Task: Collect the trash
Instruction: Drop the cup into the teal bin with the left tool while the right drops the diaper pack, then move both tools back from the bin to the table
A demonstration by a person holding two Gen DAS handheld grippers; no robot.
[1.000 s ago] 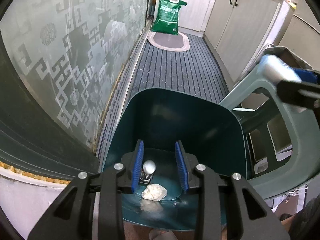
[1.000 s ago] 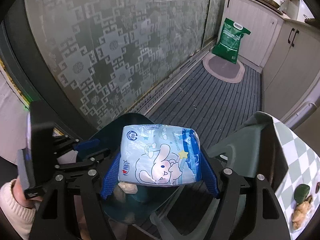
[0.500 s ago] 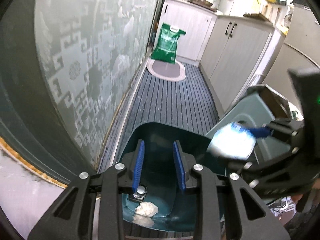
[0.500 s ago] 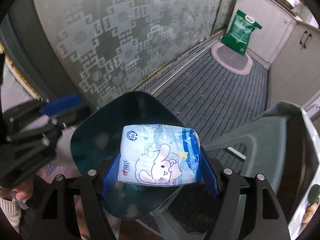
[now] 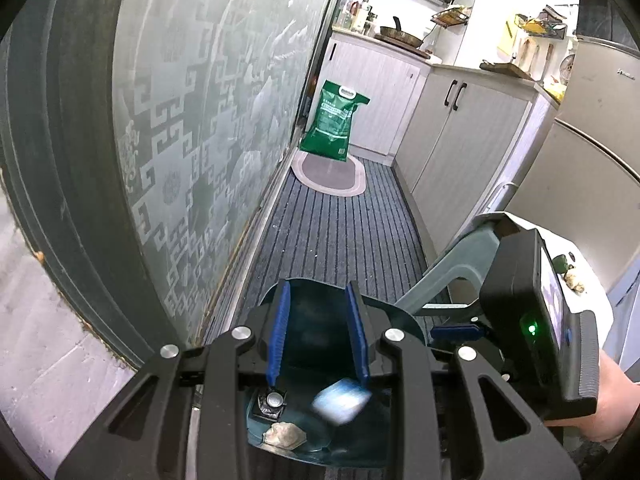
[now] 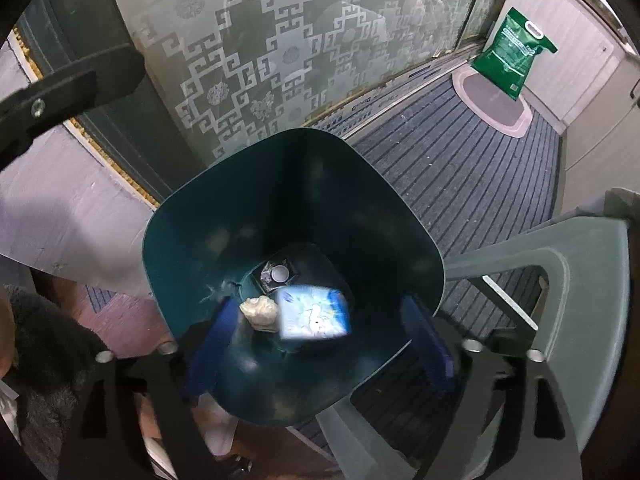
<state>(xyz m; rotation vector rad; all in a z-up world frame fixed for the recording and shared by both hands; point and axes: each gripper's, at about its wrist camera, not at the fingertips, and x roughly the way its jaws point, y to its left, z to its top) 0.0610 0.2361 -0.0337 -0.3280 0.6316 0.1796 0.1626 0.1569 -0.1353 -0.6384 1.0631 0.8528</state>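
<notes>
A dark teal trash bin (image 6: pixel 192 240) stands on the floor by the frosted glass door. Inside it are a blurred blue-and-white tissue pack (image 6: pixel 312 312), a crumpled white paper wad (image 6: pixel 259 312) and a small black wrapper with a round silver piece (image 6: pixel 279 273). My right gripper (image 6: pixel 320 348) is open and empty over the bin's near rim. My left gripper (image 5: pixel 318 336) is open and empty above the bin (image 5: pixel 308 304); below it show the pack (image 5: pixel 340 400), the wad (image 5: pixel 284 434) and the wrapper (image 5: pixel 272 402).
A grey-green plastic chair (image 6: pixel 560 280) stands right of the bin. A green sack (image 5: pixel 334 120) leans on white cabinets (image 5: pixel 460 128) at the far end of a striped grey floor mat (image 5: pixel 340 232). The patterned glass door (image 5: pixel 180 140) runs along the left.
My right gripper opened and let go of the tissue pack, which dropped into the bin. My left gripper rose and drew back from the bin.
</notes>
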